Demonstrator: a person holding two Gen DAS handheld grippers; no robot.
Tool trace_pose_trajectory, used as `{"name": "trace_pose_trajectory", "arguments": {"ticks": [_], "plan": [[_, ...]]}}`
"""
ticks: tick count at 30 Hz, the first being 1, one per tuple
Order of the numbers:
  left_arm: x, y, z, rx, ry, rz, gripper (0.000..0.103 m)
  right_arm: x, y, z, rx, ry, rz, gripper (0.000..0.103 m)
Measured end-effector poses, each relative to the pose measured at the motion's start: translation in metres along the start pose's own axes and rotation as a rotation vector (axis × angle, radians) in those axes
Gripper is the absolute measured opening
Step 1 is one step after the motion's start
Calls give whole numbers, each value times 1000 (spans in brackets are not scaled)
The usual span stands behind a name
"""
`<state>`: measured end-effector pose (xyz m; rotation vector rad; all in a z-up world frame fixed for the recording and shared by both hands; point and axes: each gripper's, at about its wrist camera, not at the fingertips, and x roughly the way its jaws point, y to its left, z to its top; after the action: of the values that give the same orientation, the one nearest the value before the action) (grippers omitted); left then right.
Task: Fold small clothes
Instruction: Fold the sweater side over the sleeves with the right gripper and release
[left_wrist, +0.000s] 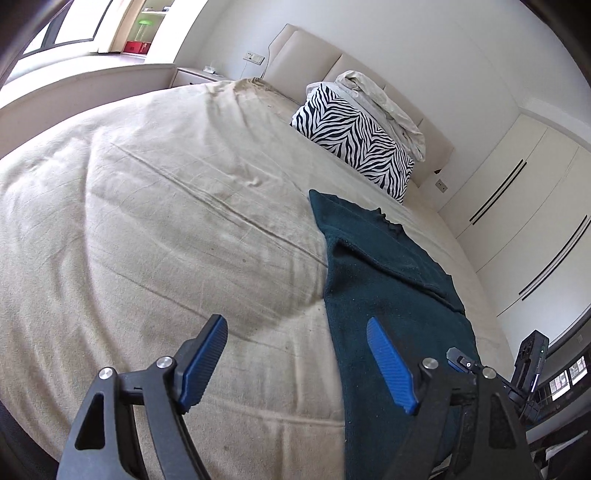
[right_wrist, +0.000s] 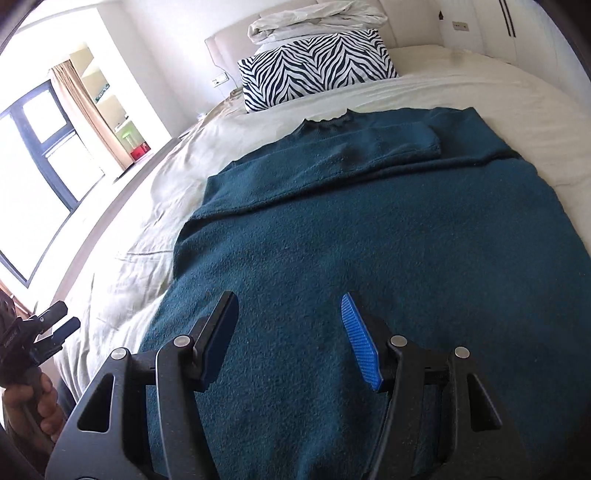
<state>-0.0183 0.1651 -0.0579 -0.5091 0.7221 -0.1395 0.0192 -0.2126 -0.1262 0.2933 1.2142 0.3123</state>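
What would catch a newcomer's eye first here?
The dark teal sweater spread on the beige bed, one sleeve folded across its chest. Behind it, a zebra-print pillow leans at the headboard. Both the left gripper and right gripper hover open, holding nothing.

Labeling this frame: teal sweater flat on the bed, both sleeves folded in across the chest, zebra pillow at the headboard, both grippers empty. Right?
Not quite. Only one sleeve is folded in across the chest of the teal sweater, as the right wrist view shows. The rest holds: it lies flat on the bed, the zebra pillow sits at the headboard, and the left gripper and right gripper are empty.
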Motion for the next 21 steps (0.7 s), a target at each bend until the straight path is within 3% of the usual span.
{"name": "trace_pose_trajectory", "arguments": {"ticks": [2,4,8,12,21], "plan": [[1,-6,-6,27,11,-3,80,6,0,-19,5,32,-15,57],[2,-12,-10,41,13,-22,80,-2,2,-27,1,5,-17,57],[9,-25,-17,70,38,-63,81,-21,-3,-19,17,-55,-2,57],[14,-38,-26,93,58,-110,87,-43,-9,-15,28,-109,18,57],[20,-60,-42,140,106,-176,87,-52,-21,-15,74,-112,67,57]]}}
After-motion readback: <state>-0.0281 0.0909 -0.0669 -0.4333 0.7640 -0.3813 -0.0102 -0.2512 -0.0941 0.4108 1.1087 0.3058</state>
